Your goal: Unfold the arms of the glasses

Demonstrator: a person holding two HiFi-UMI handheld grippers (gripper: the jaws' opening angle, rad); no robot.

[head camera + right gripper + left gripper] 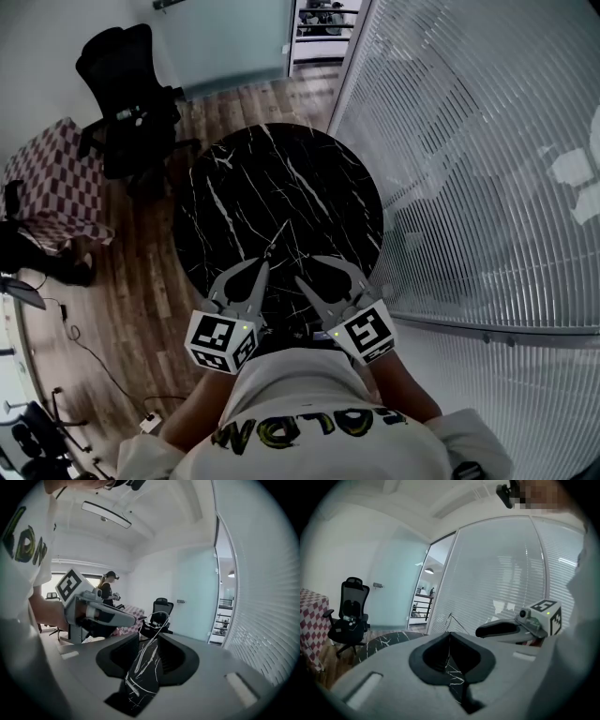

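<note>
Glasses (157, 618) are pinched at the tip of my left gripper (449, 633), its jaws closed on the thin wire frame. My right gripper (149, 639) has its jaws apart and grips nothing. The frame hangs just ahead of its tips, above the table (281, 178).

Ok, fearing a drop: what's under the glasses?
The black marble table; the glasses hang above it in the left gripper. It and the right gripper hide its near edge.
</note>
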